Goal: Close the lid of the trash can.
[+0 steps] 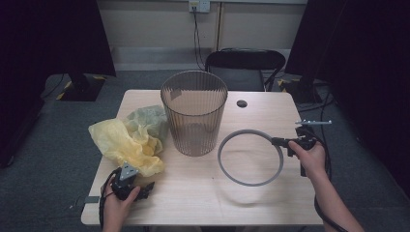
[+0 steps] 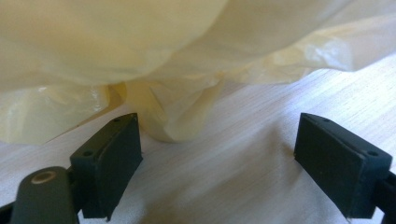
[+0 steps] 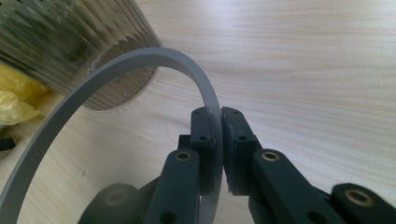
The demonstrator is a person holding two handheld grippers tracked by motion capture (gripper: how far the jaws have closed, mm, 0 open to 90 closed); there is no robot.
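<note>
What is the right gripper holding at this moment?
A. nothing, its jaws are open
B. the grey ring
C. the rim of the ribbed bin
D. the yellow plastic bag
B: in the right gripper view the jaws of the right gripper are pressed together on the thin band of the grey ring, while the yellow plastic bag lies apart beside the ribbed bin.

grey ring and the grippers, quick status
Right gripper shut on grey ring, ring beside the bin. Left gripper open, facing yellow bag, not gripping. Nothing in the way.
</note>
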